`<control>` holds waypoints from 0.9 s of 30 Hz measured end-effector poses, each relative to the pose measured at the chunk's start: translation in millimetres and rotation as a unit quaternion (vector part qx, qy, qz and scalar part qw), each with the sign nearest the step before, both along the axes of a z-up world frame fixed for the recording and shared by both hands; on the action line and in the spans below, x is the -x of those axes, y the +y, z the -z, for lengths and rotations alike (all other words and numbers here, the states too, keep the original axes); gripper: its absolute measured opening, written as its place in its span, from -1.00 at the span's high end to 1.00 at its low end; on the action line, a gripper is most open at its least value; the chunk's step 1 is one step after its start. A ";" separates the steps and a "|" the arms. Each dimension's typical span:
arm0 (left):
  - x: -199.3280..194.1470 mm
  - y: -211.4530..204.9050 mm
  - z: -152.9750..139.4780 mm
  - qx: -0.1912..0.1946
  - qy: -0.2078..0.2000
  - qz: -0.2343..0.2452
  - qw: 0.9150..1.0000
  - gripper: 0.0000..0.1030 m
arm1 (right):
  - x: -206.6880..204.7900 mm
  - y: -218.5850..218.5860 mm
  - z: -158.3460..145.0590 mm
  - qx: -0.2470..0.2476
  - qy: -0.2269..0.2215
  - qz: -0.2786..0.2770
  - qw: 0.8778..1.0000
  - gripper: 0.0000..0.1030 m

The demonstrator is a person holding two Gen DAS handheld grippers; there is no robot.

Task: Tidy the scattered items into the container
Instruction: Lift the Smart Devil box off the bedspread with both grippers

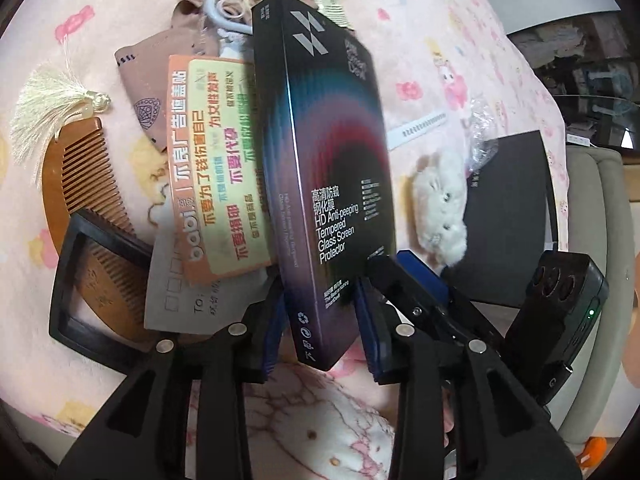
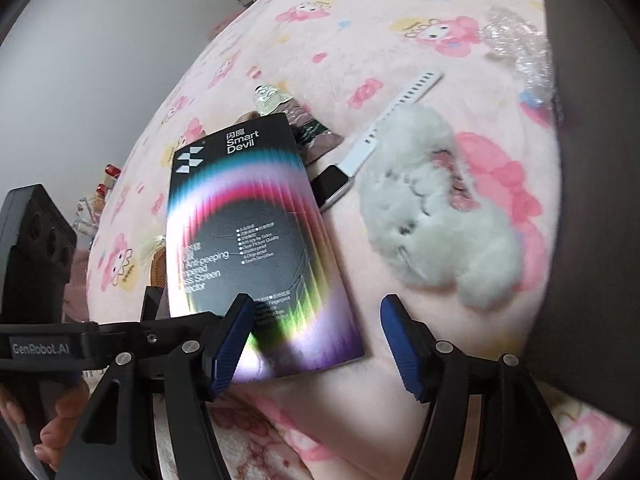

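My left gripper (image 1: 320, 316) is shut on a black screen-protector box (image 1: 332, 168) and holds it on edge above the pink blanket. The box also shows in the right wrist view (image 2: 256, 248). My right gripper (image 2: 316, 344) is open and empty, just right of the box's near end. A white fluffy scrunchie (image 2: 436, 216) lies ahead of it, with a white smartwatch (image 2: 360, 160) beside the box. A dark container (image 1: 508, 216) sits right of the scrunchie (image 1: 440, 208), and its wall fills the right edge of the right wrist view (image 2: 592, 200).
Left of the box lie an orange sticker card (image 1: 216, 168), a wooden comb with tassel (image 1: 80, 176), a black frame (image 1: 96, 292), a brown mask (image 1: 160, 80), hair ties (image 1: 232, 0) and a tube (image 1: 328, 0). Crumpled plastic (image 2: 516, 48) lies by the container.
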State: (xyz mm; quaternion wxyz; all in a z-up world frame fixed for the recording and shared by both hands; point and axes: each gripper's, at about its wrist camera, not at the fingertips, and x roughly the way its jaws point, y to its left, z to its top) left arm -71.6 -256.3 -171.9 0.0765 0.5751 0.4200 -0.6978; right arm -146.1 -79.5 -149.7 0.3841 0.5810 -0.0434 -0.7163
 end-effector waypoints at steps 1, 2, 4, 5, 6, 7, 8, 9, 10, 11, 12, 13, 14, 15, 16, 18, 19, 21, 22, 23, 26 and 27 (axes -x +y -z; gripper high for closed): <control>0.1 -1.2 2.5 -0.002 -0.002 -0.003 1.000 0.29 | 1.6 -4.1 2.8 0.005 -0.009 -0.004 1.000 -0.21; 0.2 -1.7 4.0 -0.005 -0.002 -0.006 1.000 0.29 | 2.8 -6.6 4.9 0.011 -0.021 -0.009 1.000 -0.21; -1.8 -2.5 3.9 -0.008 -0.001 -0.009 1.000 0.28 | 4.3 -8.3 7.4 0.014 -0.025 -0.017 0.999 -0.14; -3.2 -1.9 2.2 -0.004 0.000 -0.009 1.000 0.26 | 3.8 -8.8 6.3 0.015 -0.026 -0.024 0.999 -0.10; -3.5 -1.2 1.2 0.000 0.001 -0.008 1.000 0.24 | 2.3 -9.6 4.7 0.016 -0.021 -0.030 0.999 -0.08; -4.7 -0.5 -0.5 0.004 0.000 -0.006 1.000 0.22 | -0.7 -10.6 3.2 0.016 -0.019 -0.037 0.999 -0.04; -6.1 -0.2 -2.6 0.009 -0.001 -0.004 1.000 0.19 | -3.8 -8.1 1.6 0.018 -0.019 -0.045 0.999 0.03; -6.9 0.4 -4.9 0.015 -0.002 -0.003 1.000 0.19 | -7.6 -5.4 -1.0 0.019 -0.021 -0.052 0.998 0.05; -8.3 1.0 -8.5 0.024 -0.002 0.002 1.000 0.19 | -12.1 -3.9 -2.8 0.020 -0.024 -0.060 0.998 0.07; -9.3 2.4 -13.0 0.044 -0.004 0.010 0.999 0.18 | -16.0 -3.6 -3.5 0.020 -0.027 -0.066 0.997 0.07; -9.8 4.6 -17.7 0.069 -0.009 0.021 0.997 0.16 | -21.9 -3.0 -4.5 0.019 -0.029 -0.073 0.997 0.07; -8.9 6.6 -20.4 0.089 -0.012 0.032 0.995 0.16 | -28.1 -1.4 -5.8 0.018 -0.027 -0.081 0.996 0.07; -8.8 8.4 -23.8 0.110 -0.015 0.043 0.993 0.15 | -33.7 -2.7 -6.8 0.014 -0.022 -0.089 0.996 0.07; -8.1 9.3 -25.1 0.124 -0.017 0.049 0.991 0.14 | -38.0 -4.6 -7.9 0.008 -0.015 -0.096 0.995 0.07; -7.0 9.5 -25.3 0.133 -0.019 0.051 0.990 0.09 | -40.8 -4.9 -8.9 0.002 -0.005 -0.098 0.995 0.07; -4.0 9.0 -22.5 0.138 -0.021 0.049 0.989 0.05 | -38.5 -8.6 -9.0 -0.003 0.002 -0.093 0.996 0.07; -2.2 8.9 -21.0 0.137 -0.020 0.047 0.989 0.04 | -36.6 -4.3 -9.7 0.002 -0.001 -0.084 0.996 0.07; 1.7 9.3 -19.7 0.135 -0.018 0.048 0.990 0.04 | -27.7 -0.9 -7.5 0.015 -0.013 -0.060 0.998 0.06; 3.5 9.8 -19.5 0.136 -0.017 0.047 0.989 0.02 | -24.5 4.8 -7.3 0.021 -0.016 -0.048 0.999 0.03; 5.6 9.6 -18.8 0.135 -0.019 0.045 0.990 0.00 | -20.0 5.7 -5.2 0.024 -0.017 -0.034 0.999 0.00; 9.9 8.2 -16.6 0.132 -0.019 0.038 0.990 -0.01 | -8.6 4.5 4.0 0.022 -0.025 -0.018 0.999 -0.03; 11.2 8.3 -15.9 0.133 -0.021 0.038 0.990 0.01 | -7.9 0.1 6.3 0.022 -0.021 -0.024 0.999 -0.04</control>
